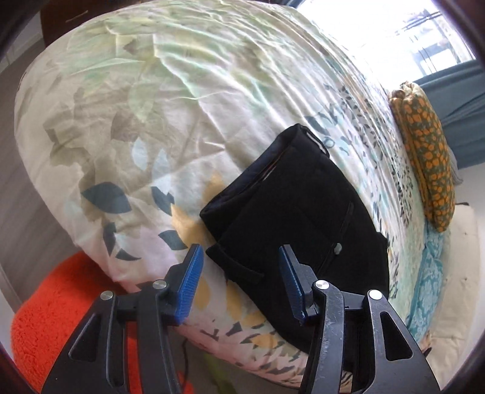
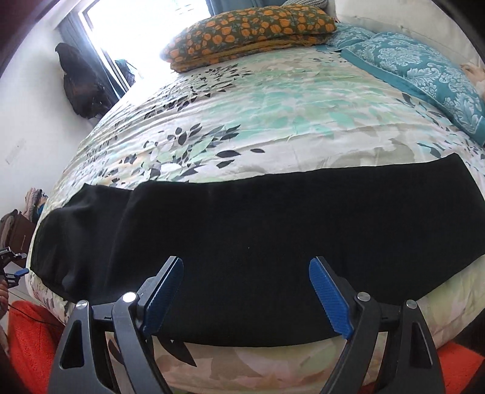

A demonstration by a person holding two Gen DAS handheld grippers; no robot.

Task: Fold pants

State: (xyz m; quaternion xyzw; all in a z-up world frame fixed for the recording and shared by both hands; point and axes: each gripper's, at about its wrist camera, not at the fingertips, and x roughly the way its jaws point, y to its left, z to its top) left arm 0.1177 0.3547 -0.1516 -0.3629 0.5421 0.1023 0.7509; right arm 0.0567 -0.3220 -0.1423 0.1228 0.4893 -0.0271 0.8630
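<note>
Two grippers hang over a bed [image 2: 272, 100] dressed in a pale leaf-print cover, and both stand spread with nothing between their blue pads. The black pants [image 2: 242, 218] lie flat along the near edge of the bed, stretched as one long band from left to right, legs laid one over the other. In the right wrist view the right gripper [image 2: 246, 291] is poised above the middle of that band, its jaws wide apart and clear of the cloth. In the left wrist view the left gripper [image 1: 241, 272] sits at the waistband end of the pants [image 1: 297, 212], where a small button and a belt loop show; its jaws are parted to a moderate gap, one finger over the bedcover just beside the cloth, the other over the black fabric, and whether either pad touches cannot be told. A folded orange-and-green floral blanket [image 2: 251, 27] rests at the far side of the bed, with a teal patterned pillow [image 2: 424, 72] to its right. An orange fuzzy rug [image 1: 57, 312] lies on the floor beside the near corner of the bed.
</note>
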